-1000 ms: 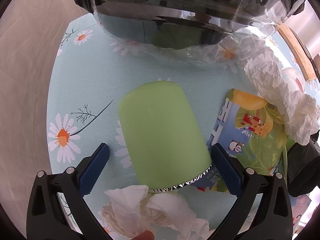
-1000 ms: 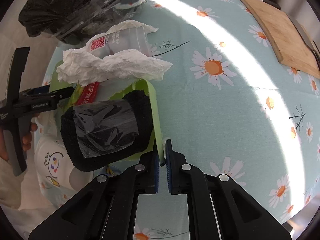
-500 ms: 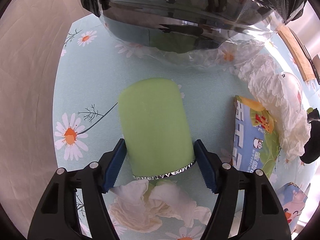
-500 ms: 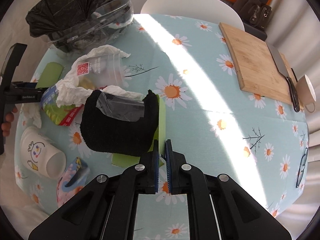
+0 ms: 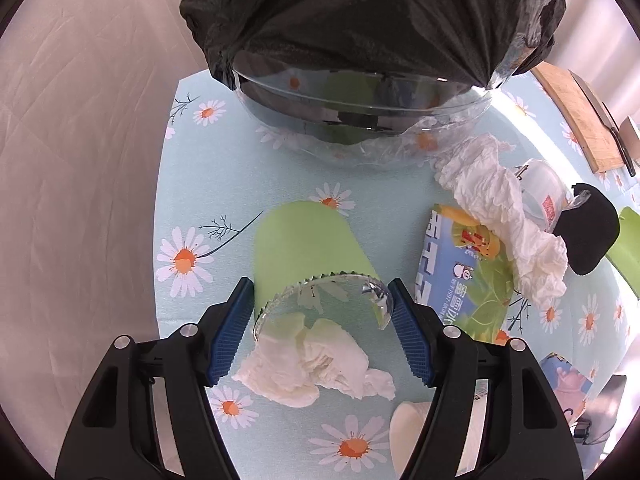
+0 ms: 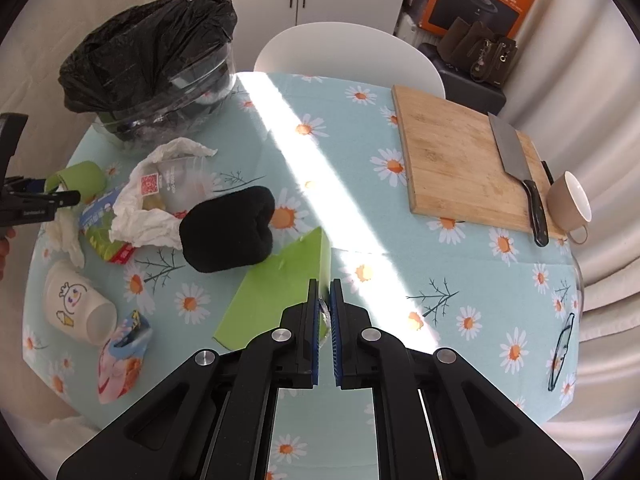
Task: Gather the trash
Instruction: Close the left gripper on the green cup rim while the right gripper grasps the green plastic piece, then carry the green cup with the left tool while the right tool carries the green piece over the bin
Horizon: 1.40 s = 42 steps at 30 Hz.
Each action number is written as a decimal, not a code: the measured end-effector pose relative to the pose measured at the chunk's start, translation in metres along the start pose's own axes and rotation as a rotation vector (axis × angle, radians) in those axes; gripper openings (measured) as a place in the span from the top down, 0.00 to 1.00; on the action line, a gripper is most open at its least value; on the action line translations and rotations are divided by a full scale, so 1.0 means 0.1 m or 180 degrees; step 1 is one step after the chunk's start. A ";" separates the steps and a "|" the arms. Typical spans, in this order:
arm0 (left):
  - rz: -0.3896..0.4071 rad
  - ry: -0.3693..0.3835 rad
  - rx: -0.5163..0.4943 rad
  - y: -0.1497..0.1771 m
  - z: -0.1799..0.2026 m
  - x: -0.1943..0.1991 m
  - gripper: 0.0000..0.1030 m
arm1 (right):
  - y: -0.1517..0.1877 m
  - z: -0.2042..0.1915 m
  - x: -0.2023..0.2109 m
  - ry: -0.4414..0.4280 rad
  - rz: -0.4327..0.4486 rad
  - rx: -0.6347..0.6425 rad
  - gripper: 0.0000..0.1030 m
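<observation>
A light green foil-lined pouch (image 5: 300, 248) hangs mouth-down between the blue pads of my left gripper (image 5: 320, 286), which is shut on its open end, lifted off the table. Beyond it stands the clear bin lined with a black bag (image 5: 360, 40). My right gripper (image 6: 324, 284) is shut on the edge of a flat green packet (image 6: 276, 292), and a black cloth roll (image 6: 228, 234) rests at the packet's far end. In the right wrist view the left gripper (image 6: 40, 196) shows at the far left with its pouch (image 6: 80, 176), near the bin (image 6: 148, 64).
On the daisy tablecloth lie a crumpled tissue (image 5: 316, 360), a juice carton (image 5: 460, 272), a long tissue (image 5: 504, 208), a plastic cup (image 6: 180, 180), a paper cup (image 6: 76, 300) and a wrapper (image 6: 120, 360). A cutting board (image 6: 468, 160) with a knife (image 6: 516, 168), and a mug (image 6: 568, 204), sit far right.
My left jaws closed on the green pouch and raised it off the table. The right gripper rose with its green packet, so more of the table shows.
</observation>
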State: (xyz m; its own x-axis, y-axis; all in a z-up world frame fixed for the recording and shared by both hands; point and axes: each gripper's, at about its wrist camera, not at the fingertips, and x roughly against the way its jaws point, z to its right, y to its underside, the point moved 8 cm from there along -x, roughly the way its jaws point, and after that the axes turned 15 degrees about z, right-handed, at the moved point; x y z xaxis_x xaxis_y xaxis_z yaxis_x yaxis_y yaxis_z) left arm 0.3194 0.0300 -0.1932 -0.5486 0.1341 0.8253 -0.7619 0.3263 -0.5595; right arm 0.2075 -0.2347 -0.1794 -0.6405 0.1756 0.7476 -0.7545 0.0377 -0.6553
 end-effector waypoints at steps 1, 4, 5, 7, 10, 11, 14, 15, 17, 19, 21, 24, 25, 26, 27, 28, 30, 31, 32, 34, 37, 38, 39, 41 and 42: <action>0.0021 -0.0011 0.0001 0.02 -0.03 0.09 0.34 | -0.01 0.02 0.03 -0.0009 0.0020 0.0025 0.96; 0.0095 -0.0060 0.0026 0.04 0.01 0.24 0.34 | -0.03 0.06 0.12 -0.0039 0.0087 0.0096 0.97; 0.0116 -0.0077 0.0040 0.04 0.03 0.31 0.34 | -0.04 0.07 0.14 -0.0053 0.0104 0.0112 0.97; 0.0148 -0.0107 0.0075 0.05 0.06 0.41 0.35 | -0.04 0.10 0.20 -0.0084 0.0147 0.0134 0.97; 0.0199 -0.0147 0.0128 0.08 0.04 0.45 0.35 | -0.03 0.14 0.27 -0.0146 0.0206 0.0163 0.97; 0.0216 -0.0170 0.0134 0.10 0.05 0.50 0.35 | -0.03 0.16 0.30 -0.0166 0.0224 0.0168 0.97; 0.0267 -0.0230 0.0150 0.14 0.09 0.66 0.35 | -0.01 0.20 0.36 -0.0225 0.0275 0.0193 0.97; 0.0281 -0.0247 0.0160 0.16 0.10 0.71 0.35 | 0.00 0.21 0.38 -0.0251 0.0286 0.0198 0.97; 0.0316 -0.0283 0.0195 0.19 0.11 0.80 0.35 | 0.01 0.24 0.43 -0.0295 0.0328 0.0211 0.97; 0.0336 -0.0319 0.0218 0.23 0.13 0.88 0.35 | 0.02 0.27 0.47 -0.0329 0.0369 0.0233 0.97; 0.0360 -0.0367 0.0228 0.26 0.17 0.95 0.35 | 0.02 0.30 0.52 -0.0362 0.0416 0.0251 0.97; 0.0397 -0.0413 0.0270 0.31 0.22 1.05 0.35 | 0.02 0.35 0.60 -0.0389 0.0494 0.0308 0.97; 0.0406 -0.0429 0.0278 0.33 0.24 1.09 0.35 | 0.02 0.37 0.62 -0.0395 0.0519 0.0326 0.97; 0.0422 -0.0454 0.0279 0.35 0.26 1.12 0.35 | 0.01 0.39 0.64 -0.0407 0.0540 0.0337 0.97; 0.0433 -0.0481 0.0277 0.37 0.28 1.15 0.35 | 0.00 0.41 0.66 -0.0422 0.0563 0.0344 0.97; 0.0444 -0.0496 0.0287 0.38 0.30 1.18 0.35 | 0.00 0.43 0.68 -0.0436 0.0583 0.0353 0.97; 0.0472 -0.0507 0.0335 0.39 0.33 1.25 0.35 | -0.01 0.47 0.71 -0.0445 0.0621 0.0384 0.97; 0.0488 -0.0528 0.0346 0.40 0.34 1.28 0.35 | -0.01 0.48 0.73 -0.0461 0.0636 0.0393 0.97; 0.0504 -0.0551 0.0354 0.40 0.35 1.31 0.35 | -0.02 0.49 0.74 -0.0480 0.0654 0.0398 0.97; 0.0528 -0.0579 0.0376 0.41 0.36 1.37 0.35 | -0.03 0.52 0.76 -0.0500 0.0690 0.0419 0.97; 0.0556 -0.0628 0.0414 0.41 0.34 1.46 0.35 | -0.04 0.56 0.79 -0.0542 0.0730 0.0435 0.97; 0.0564 -0.0644 0.0423 0.41 0.34 1.49 0.35 | -0.04 0.57 0.80 -0.0546 0.0744 0.0440 0.97; 0.0569 -0.0657 0.0433 0.41 0.34 1.51 0.35 | -0.05 0.58 0.80 -0.0552 0.0753 0.0441 0.97; 0.0578 -0.0664 0.0448 0.39 0.33 1.56 0.35 | -0.07 0.60 0.81 -0.0575 0.0767 0.0436 0.97; 0.0588 -0.0661 0.0464 0.37 0.32 1.58 0.35 | -0.08 0.61 0.81 -0.0579 0.0775 0.0440 0.97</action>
State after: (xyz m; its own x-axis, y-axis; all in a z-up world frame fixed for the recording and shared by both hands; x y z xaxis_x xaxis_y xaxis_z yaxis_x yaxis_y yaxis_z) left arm 0.1931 0.0330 -0.0861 -0.7294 -0.0203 0.6838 -0.6760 0.1747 -0.7159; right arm 0.1528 -0.2809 -0.1069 -0.8102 -0.0159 0.5860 -0.5803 -0.1197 -0.8055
